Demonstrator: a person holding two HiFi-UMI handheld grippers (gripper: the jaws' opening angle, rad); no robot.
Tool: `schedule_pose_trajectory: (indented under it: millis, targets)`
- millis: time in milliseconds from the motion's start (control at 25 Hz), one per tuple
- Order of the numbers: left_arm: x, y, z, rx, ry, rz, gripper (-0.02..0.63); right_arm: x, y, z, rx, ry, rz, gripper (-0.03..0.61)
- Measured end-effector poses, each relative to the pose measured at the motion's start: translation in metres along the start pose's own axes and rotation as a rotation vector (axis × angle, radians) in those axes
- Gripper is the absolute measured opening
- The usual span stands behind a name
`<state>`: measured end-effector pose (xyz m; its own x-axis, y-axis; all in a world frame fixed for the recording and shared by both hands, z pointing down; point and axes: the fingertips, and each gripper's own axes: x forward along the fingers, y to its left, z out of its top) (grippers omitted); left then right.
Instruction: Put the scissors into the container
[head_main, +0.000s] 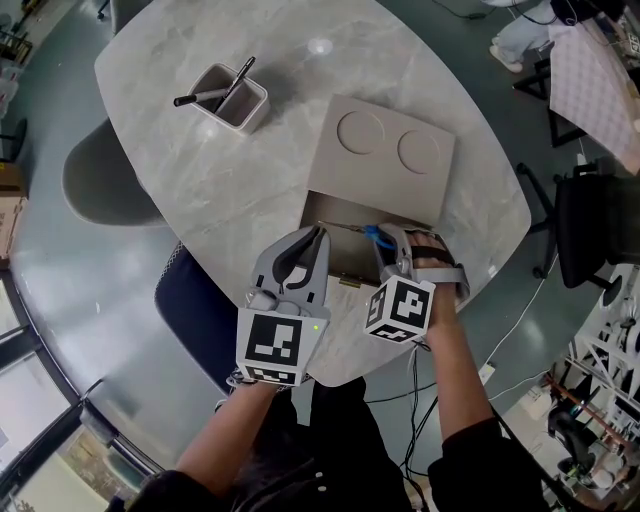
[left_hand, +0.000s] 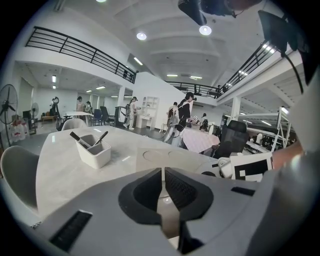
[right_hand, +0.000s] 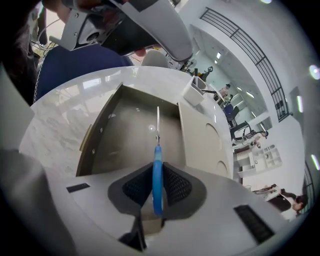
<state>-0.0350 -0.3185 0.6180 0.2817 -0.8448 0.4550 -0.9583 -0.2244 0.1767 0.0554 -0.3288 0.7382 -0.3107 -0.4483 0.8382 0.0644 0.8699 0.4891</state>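
The scissors (right_hand: 157, 170) have a blue handle and thin steel blades. My right gripper (right_hand: 157, 175) is shut on the handle, and the blades point forward over the open beige container (right_hand: 125, 135). In the head view my right gripper (head_main: 392, 240) hangs over the container's (head_main: 345, 258) open near part, and the blue handle of the scissors (head_main: 373, 235) shows at its tip. My left gripper (head_main: 318, 238) hovers at the container's near left edge. Seen in its own view, my left gripper (left_hand: 163, 175) is shut, with nothing between its jaws.
The container's lid (head_main: 385, 155), with two round recesses, covers its far part. A small white holder (head_main: 232, 97) with dark pens stands at the table's far left. A grey chair (head_main: 100, 185) and a blue chair (head_main: 195, 305) stand at the table's left edge.
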Motion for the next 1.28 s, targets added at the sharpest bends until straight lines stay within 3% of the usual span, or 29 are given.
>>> schedule_pose_trajectory:
  millis: [160, 240, 440, 720, 960, 1280]
  targets:
    - [-0.001, -0.001, -0.001, 0.006, 0.004, 0.002, 0.030, 0.002, 0.002, 0.001, 0.017, -0.001, 0.041, 0.050]
    - [-0.002, -0.001, -0.002, 0.007, 0.007, 0.005, 0.030, 0.002, 0.006, 0.002, 0.048, -0.009, 0.086, 0.084]
    - [-0.005, -0.005, -0.003, 0.008, 0.010, 0.000, 0.029, 0.000, 0.021, 0.006, 0.175, -0.046, 0.236, 0.170]
    - [-0.004, -0.009, -0.006, 0.008, 0.018, -0.002, 0.029, -0.005, 0.032, 0.011, 0.344, -0.104, 0.392, 0.242]
    - [-0.001, -0.013, -0.005, 0.009, 0.020, -0.007, 0.029, -0.004, 0.025, 0.010, 0.361, -0.098, 0.351, 0.190]
    - [-0.011, -0.020, 0.012, 0.021, -0.005, -0.028, 0.029, -0.040, -0.016, 0.023, 0.450, -0.221, 0.239, 0.102]
